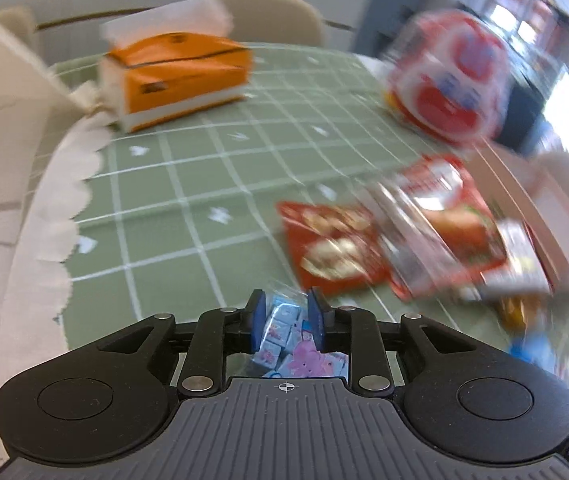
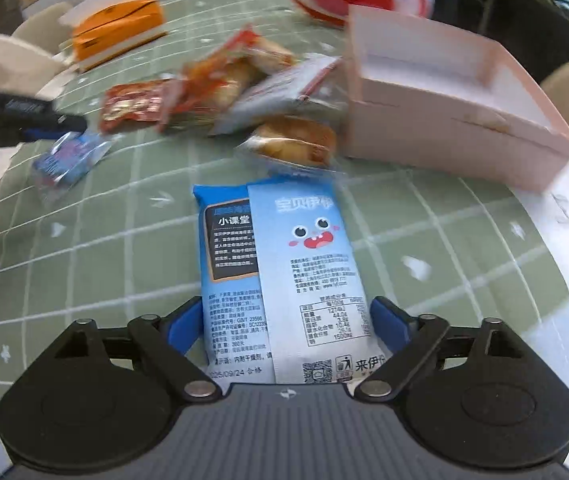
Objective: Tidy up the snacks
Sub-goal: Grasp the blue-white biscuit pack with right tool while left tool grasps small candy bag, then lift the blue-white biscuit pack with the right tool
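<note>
Snacks are being sorted on a green checked tabletop (image 1: 188, 184), and we are judging this as the pick-up step, with each tool working on its own packet. Through the left wrist view, we are looking at the left tool (image 1: 286, 320) with its blue pads set narrowly on either side of a clear bag of small blue candies (image 1: 284, 340); whether the pads are actually pressing the bag we cannot tell, since the bag's lower part is cut off behind the tool body. Beyond it, red snack packets (image 1: 336, 248) are smearing into blur, as is a red-and-white bag (image 1: 448, 80) farther back, while an orange tissue box (image 1: 176, 76) is sitting well apart at the far side. Through the right wrist view, we are seeing the right tool (image 2: 284, 320) spread wide and released, straddling a blue snack packet (image 2: 284, 264) that is lying flat on the cloth, with the pads not visibly pressing it. A pink box (image 2: 456, 128) is standing open near the right, likely the destination. Next, we are expecting the right tool to need closing squarely on the packet before lifting toward that box. Printed text on the blurred pile (image 2: 236, 80) is unreadable.
</note>
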A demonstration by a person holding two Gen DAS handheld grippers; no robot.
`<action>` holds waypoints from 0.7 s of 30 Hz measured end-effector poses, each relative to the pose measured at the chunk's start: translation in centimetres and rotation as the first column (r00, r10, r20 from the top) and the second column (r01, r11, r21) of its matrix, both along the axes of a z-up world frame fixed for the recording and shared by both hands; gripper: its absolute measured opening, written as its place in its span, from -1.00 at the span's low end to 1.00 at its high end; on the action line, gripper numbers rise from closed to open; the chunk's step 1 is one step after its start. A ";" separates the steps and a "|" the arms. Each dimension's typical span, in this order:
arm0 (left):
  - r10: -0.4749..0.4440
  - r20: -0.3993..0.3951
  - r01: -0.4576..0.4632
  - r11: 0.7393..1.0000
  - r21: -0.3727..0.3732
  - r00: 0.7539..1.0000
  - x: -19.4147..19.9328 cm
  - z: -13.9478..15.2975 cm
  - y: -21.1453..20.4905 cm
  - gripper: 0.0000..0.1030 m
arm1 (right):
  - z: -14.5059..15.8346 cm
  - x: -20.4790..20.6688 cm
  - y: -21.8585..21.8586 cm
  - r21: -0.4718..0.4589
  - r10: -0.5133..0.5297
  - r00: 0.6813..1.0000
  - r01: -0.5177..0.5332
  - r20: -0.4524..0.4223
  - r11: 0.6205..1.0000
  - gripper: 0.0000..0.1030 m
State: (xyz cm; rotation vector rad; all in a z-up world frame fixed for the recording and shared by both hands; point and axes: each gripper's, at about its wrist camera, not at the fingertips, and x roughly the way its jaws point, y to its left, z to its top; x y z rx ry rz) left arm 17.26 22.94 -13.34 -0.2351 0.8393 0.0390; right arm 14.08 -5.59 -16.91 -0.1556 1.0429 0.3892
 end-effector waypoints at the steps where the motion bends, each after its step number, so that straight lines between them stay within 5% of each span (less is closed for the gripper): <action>1: -0.033 0.000 0.033 0.999 0.024 0.999 -0.5 0.1 -0.9 -0.48 | -0.1 0.0 -0.3 0.002 0.001 1.000 -0.001 -0.001 1.000 0.80; 10: -0.134 0.007 0.134 0.990 0.035 0.991 -5.2 -0.2 -5.7 -0.47 | -0.2 0.0 0.1 0.010 0.066 0.998 -0.066 -0.008 0.998 1.00; 16: -0.146 0.000 0.145 0.977 0.155 0.989 -8.2 0.6 -7.5 -0.47 | -0.5 -0.9 -0.8 0.042 0.057 0.997 -0.059 0.053 0.997 1.00; 21: -0.158 -0.033 0.161 0.971 0.178 0.987 -8.9 0.8 -8.7 -0.42 | -0.3 -0.8 -0.6 0.017 0.122 0.991 -0.123 0.051 0.992 1.00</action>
